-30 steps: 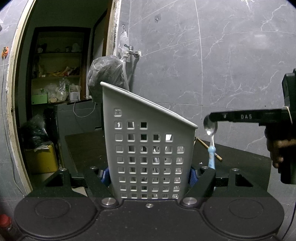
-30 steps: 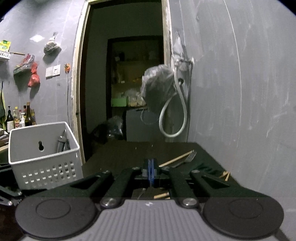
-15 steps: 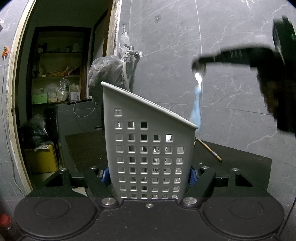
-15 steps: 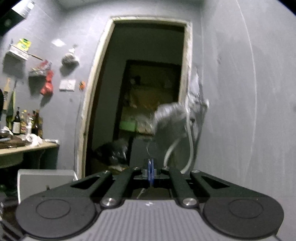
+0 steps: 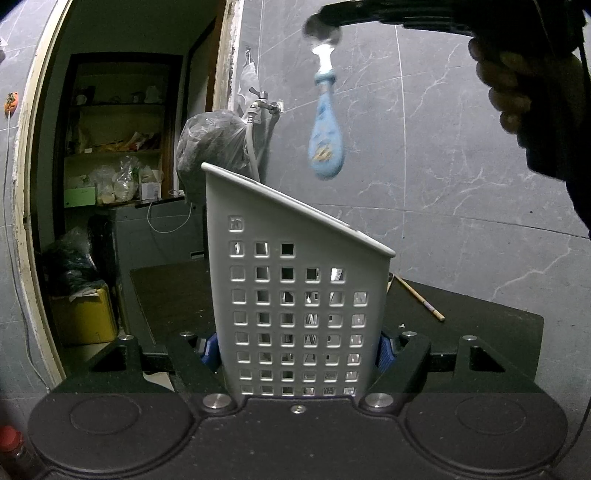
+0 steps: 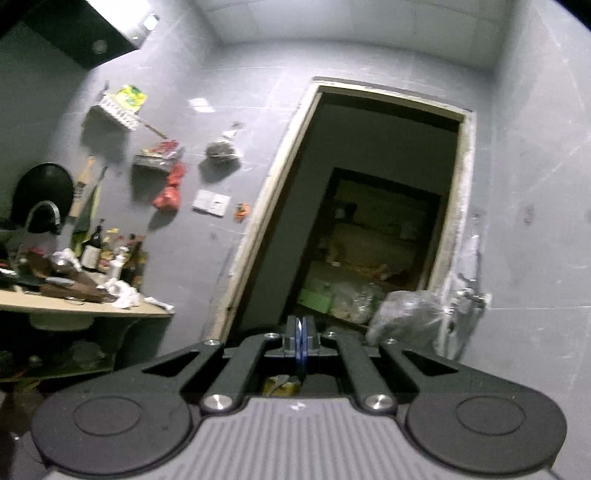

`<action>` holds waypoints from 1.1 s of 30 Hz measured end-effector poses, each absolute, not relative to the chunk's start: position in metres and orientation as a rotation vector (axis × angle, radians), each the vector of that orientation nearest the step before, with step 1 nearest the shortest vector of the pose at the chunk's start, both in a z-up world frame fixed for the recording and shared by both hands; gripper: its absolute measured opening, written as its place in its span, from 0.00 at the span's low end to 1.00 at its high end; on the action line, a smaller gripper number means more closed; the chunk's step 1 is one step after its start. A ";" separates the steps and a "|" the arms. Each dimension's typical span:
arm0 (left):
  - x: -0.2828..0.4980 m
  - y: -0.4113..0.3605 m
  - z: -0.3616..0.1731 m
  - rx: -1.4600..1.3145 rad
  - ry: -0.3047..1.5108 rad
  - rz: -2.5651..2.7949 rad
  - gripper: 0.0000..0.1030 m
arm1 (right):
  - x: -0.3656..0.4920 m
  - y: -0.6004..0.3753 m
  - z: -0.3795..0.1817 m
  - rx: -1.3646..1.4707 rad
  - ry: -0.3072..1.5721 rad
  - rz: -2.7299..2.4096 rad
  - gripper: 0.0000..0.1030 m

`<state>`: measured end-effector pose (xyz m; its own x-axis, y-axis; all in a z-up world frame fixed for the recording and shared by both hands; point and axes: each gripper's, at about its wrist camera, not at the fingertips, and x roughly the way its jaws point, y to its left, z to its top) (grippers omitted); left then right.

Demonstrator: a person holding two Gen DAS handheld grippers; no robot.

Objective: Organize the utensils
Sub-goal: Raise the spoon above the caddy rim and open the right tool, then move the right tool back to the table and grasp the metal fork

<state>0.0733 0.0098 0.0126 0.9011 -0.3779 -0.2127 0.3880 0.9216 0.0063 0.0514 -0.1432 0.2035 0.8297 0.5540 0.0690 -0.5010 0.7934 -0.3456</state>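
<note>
The right hand-held gripper (image 5: 325,27), clamped on the bowl of a blue-handled spoon (image 5: 325,147), has risen above the white perforated utensil basket (image 5: 295,295); the left hand-held gripper (image 5: 297,345) grips that basket steady on the tabletop (image 5: 480,325); lowering the spoon in looks next.

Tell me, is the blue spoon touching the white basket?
Apart. In the left wrist view the blue spoon hangs from the right gripper, with bare grey wall showing between its handle tip and the white basket rim.
</note>
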 end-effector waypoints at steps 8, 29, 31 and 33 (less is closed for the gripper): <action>0.073 0.010 0.012 0.048 0.210 -0.396 0.74 | 0.042 -0.113 0.165 -0.407 -0.095 0.651 0.02; 0.072 0.009 0.010 0.044 0.207 -0.393 0.74 | 0.051 -0.141 0.130 -0.345 0.025 0.613 0.45; 0.071 0.008 0.010 0.044 0.206 -0.394 0.74 | 0.055 -0.158 0.134 -0.319 0.014 0.554 0.60; 0.071 0.007 0.010 0.042 0.205 -0.395 0.74 | 0.060 -0.175 0.135 -0.313 0.019 0.484 0.71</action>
